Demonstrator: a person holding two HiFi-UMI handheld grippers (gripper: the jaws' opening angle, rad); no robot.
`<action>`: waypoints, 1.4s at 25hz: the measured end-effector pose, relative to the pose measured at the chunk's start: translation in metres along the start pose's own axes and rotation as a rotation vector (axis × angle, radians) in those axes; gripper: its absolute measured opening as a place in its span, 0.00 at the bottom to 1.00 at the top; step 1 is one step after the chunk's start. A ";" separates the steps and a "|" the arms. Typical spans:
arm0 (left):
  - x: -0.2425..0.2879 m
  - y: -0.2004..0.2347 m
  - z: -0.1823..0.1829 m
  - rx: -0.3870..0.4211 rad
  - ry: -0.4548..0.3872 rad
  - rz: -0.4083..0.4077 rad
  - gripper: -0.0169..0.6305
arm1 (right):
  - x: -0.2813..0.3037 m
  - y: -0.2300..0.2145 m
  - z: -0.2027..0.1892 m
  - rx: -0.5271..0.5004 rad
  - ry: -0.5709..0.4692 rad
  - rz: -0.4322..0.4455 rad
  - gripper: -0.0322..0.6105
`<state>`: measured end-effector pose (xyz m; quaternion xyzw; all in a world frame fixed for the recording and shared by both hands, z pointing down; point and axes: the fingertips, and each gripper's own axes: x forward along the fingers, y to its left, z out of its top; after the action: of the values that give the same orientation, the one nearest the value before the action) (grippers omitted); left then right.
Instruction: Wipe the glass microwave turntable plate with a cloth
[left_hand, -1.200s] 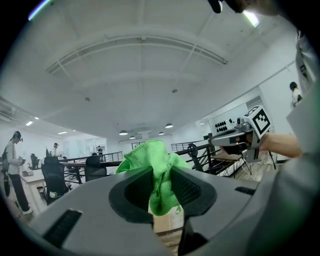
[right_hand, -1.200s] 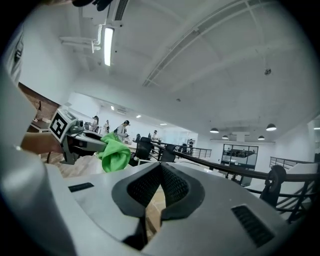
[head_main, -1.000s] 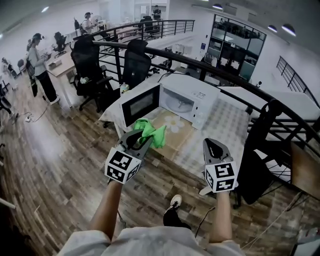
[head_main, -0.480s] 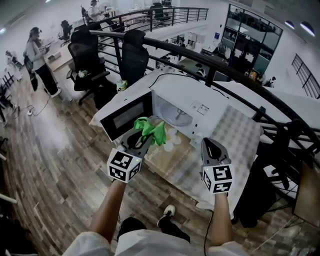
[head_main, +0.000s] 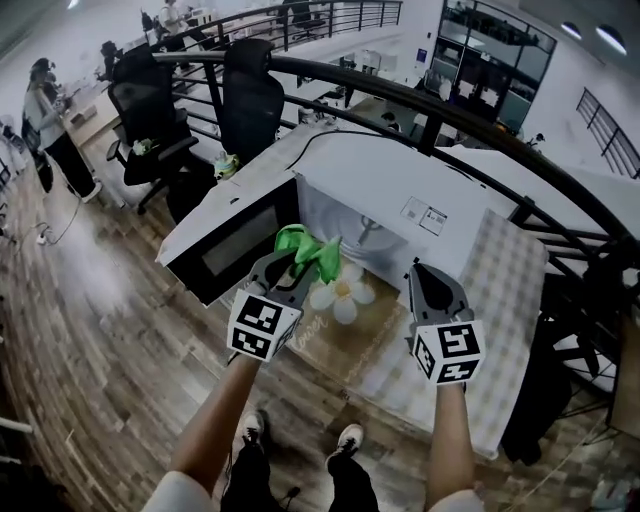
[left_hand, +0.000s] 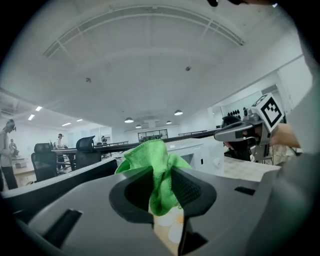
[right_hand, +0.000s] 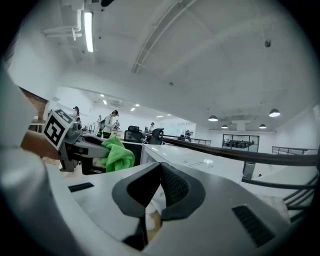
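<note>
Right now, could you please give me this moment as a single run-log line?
left gripper: shut on green cloth | right gripper: shut, empty | microwave: door open | turntable plate: inside, untouched

The cloth (left_hand: 156, 153) in the left claw (left_hand: 162, 172) is bright green and looks soft and fuzzy, with a fine pile like microfibre. Both claws have a matt grey plastic body. The inner pads (right_hand: 177, 188) of the right claw (right_hand: 160, 167) are darker and finely ribbed, like rubber. The microwave (head_main: 400, 190) has a smooth white casing with a slight sheen, and its door (head_main: 230, 240) carries a dark glossy window. A pale checked matt cloth covers the bench (head_main: 500, 270). The floor (head_main: 80, 330) is of brown wood planks, a little shiny. The railing (head_main: 440, 115) looks like black painted metal.
</note>
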<state>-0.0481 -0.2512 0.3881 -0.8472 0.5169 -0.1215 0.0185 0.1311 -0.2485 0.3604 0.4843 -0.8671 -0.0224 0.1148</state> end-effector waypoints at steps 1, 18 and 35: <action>0.010 0.003 -0.010 0.009 -0.004 -0.009 0.20 | 0.007 0.002 -0.009 0.017 -0.003 -0.015 0.07; 0.184 0.032 -0.119 -0.036 -0.014 -0.085 0.20 | 0.060 -0.001 -0.149 0.152 0.048 -0.179 0.07; 0.202 -0.084 -0.086 -0.112 -0.025 -0.464 0.19 | 0.051 0.008 -0.144 0.170 0.125 -0.169 0.07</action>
<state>0.0939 -0.3817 0.5220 -0.9444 0.3140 -0.0832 -0.0503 0.1303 -0.2764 0.5105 0.5640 -0.8131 0.0716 0.1248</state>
